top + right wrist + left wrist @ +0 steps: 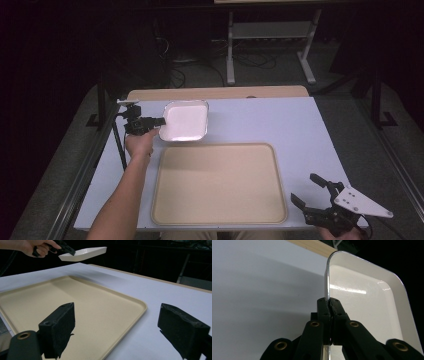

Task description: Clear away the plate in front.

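Large beige tray [220,185] lying flat on pale blue table [280,125], metal frame legs [231,50] on floor behind

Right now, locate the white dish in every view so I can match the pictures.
High view: white dish at upper centre-left, just beyond the beige tray, its left rim in the left gripper.
Left gripper view: fills the right half, rim pinched between the jaws.
Right gripper view: top left, lifted off the table.
Shared landmark: the left gripper clamped on its rim.
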`<action>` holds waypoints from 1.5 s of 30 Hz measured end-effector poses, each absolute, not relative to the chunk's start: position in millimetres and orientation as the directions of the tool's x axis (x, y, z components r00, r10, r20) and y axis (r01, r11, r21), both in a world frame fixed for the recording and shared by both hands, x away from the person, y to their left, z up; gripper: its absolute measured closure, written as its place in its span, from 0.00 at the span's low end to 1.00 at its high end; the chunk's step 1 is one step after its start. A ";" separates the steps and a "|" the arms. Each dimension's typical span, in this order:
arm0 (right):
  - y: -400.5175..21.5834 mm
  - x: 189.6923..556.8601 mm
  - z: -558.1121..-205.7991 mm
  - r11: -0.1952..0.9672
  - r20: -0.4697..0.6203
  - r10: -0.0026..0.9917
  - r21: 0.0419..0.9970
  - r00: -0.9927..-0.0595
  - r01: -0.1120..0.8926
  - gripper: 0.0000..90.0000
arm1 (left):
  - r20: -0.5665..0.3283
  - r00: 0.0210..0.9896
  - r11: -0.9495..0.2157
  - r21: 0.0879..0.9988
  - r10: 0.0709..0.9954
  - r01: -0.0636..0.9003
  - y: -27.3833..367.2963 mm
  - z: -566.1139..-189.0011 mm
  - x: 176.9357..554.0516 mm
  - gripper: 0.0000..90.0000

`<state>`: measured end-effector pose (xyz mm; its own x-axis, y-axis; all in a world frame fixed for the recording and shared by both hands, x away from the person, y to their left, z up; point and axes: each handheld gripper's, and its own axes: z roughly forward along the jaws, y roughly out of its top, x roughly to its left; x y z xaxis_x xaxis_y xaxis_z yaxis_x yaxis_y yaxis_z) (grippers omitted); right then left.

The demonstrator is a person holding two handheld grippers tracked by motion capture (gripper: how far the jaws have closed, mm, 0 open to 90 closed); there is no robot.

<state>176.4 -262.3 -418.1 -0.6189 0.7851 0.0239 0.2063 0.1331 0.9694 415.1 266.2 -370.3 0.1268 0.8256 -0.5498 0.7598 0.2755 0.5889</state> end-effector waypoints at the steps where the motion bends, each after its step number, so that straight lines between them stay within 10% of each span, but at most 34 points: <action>1: -262.3 176.5 -418.2 0.134 0.023 0.785 0.969 -0.619 0.206 0.15 | -0.551 0.129 0.275 0.590 0.825 0.759 266.8 -370.3 414.3 0.98; 45: -261.8 175.5 -418.1 0.146 0.014 0.782 0.968 -0.623 0.206 0.15 | -0.488 0.179 0.182 0.603 0.854 0.777 239.5 -381.3 363.7 0.98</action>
